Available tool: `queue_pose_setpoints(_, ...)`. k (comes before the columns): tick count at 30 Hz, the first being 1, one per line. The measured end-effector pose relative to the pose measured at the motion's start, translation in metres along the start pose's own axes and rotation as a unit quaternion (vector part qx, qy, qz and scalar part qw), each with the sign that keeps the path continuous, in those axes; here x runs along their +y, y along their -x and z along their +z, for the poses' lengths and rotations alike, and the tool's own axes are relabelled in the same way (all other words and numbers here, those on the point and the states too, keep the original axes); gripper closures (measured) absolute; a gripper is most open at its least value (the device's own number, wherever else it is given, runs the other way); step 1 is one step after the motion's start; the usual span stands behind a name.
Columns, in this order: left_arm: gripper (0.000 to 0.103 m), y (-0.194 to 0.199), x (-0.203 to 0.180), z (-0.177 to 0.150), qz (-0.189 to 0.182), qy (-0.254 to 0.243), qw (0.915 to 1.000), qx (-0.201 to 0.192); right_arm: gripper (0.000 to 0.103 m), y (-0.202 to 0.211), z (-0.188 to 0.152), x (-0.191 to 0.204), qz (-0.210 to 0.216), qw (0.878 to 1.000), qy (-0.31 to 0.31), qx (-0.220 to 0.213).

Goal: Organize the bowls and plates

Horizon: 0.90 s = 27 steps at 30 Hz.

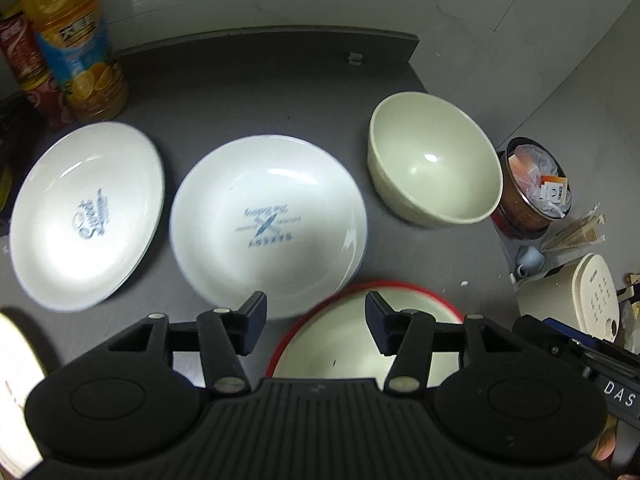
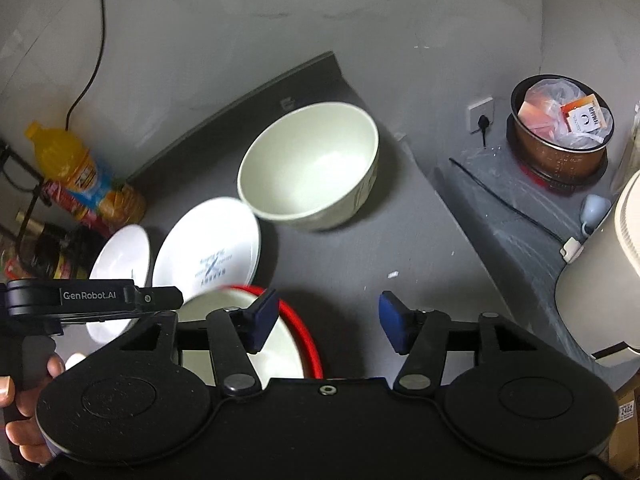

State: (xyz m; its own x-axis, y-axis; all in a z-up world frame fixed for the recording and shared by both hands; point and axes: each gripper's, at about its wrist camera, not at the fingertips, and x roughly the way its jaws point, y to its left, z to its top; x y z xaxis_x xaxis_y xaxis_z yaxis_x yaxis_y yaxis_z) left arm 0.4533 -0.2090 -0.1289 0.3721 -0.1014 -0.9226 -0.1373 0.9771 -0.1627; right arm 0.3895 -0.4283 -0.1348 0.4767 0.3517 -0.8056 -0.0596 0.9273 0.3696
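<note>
Two white plates with blue print lie on the grey counter: one at the left (image 1: 86,216) and one in the middle (image 1: 268,224), also in the right wrist view (image 2: 120,256) (image 2: 210,248). A pale green bowl (image 1: 434,164) (image 2: 310,168) stands upright to the right. A red-rimmed bowl (image 1: 356,336) (image 2: 280,340) sits nearest, under both grippers. My left gripper (image 1: 316,318) is open and empty above its near rim. My right gripper (image 2: 328,318) is open and empty, just right of that bowl.
An orange juice bottle (image 1: 72,40) and a red can (image 1: 28,68) stand at the back left. A copper pot with a plastic bag (image 2: 560,136), a small blue cup (image 2: 596,208) and a cream appliance (image 2: 600,280) sit on a lower ledge to the right.
</note>
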Motion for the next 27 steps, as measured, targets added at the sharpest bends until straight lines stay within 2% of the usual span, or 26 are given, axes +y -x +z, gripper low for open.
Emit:
queue_pose_setpoints(5, 0.05, -0.011, -0.008, 0.021, -0.009, -0.002, 1.0, -0.003, 0.023, -0.005, 0.018, -0.007, -0.009, 1.0, -0.018, -0.021)
queue_pose_setpoints(20, 0.05, -0.054, -0.035, 0.078, -0.029, -0.013, 0.9995, -0.003, 0.022, -0.059, 0.063, -0.016, -0.042, 0.998, -0.044, -0.02)
queue_pose_setpoints(22, 0.05, -0.062, -0.037, 0.086, -0.041, -0.008, 0.9991, -0.004, 0.023, -0.067, 0.067, -0.017, -0.047, 0.998, -0.048, -0.017)
queue_pose_setpoints(27, 0.051, -0.083, -0.043, 0.101, -0.038, -0.003, 0.9993, -0.006, 0.024, -0.086, 0.074, -0.022, -0.056, 0.996, -0.062, -0.008)
